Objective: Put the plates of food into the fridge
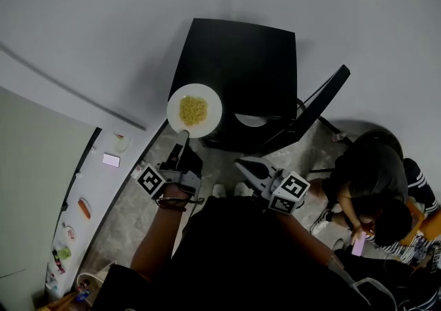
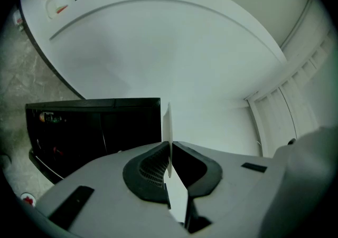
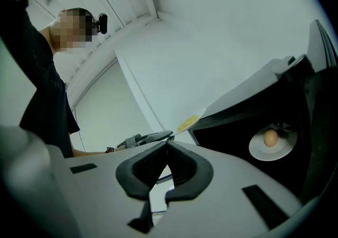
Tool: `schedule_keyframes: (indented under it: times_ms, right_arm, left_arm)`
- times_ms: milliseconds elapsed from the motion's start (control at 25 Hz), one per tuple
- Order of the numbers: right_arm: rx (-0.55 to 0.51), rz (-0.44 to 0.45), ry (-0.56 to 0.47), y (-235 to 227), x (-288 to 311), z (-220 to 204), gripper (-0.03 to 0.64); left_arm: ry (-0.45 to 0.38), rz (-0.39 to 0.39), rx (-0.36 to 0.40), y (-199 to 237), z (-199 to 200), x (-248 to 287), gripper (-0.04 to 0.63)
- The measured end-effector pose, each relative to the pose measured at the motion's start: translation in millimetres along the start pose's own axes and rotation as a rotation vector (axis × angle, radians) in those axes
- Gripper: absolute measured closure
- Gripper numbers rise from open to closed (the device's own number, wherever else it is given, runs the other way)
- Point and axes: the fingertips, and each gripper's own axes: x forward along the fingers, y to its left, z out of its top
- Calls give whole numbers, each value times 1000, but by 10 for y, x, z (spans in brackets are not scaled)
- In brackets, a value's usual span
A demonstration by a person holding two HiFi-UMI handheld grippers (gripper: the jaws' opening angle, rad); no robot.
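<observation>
In the head view my left gripper (image 1: 183, 134) is shut on the near rim of a white plate of yellow food (image 1: 194, 111), held over the front left corner of the black fridge (image 1: 241, 61). The left gripper view shows that plate (image 2: 168, 121) edge-on, pinched between the jaws of the left gripper (image 2: 169, 144), with the fridge (image 2: 95, 131) to the left. My right gripper (image 1: 240, 163) is shut and empty in front of the fridge. In the right gripper view, past the right gripper (image 3: 167, 144), a plate with an egg (image 3: 271, 144) sits inside the fridge, and the yellow food plate (image 3: 189, 122) hangs at its left.
The fridge door (image 1: 317, 106) stands swung out to the right. A person (image 1: 375, 185) sits on the floor at the right, beside the door. A white counter (image 1: 103, 185) with small items runs along the left.
</observation>
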Motion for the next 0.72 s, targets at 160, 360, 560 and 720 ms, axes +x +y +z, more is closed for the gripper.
schedule_keyframes:
  times_ms: [160,360,560,720]
  right_arm:
    - [8,2,0,4,-16,-23,591]
    - [21,5,4,5,-35,-53,591]
    - [26,5,9,-5,-67,-71,591]
    - [55,-2,-8,-27,-97,-77,591]
  left_arm:
    - [-14,13,25,38,-29,-235,558]
    - [-14,14,21,79,-124,-406,558]
    - [-2,-9,-3,43,-260,-535,558]
    - [4,-2,-10,100,-307,-670,560]
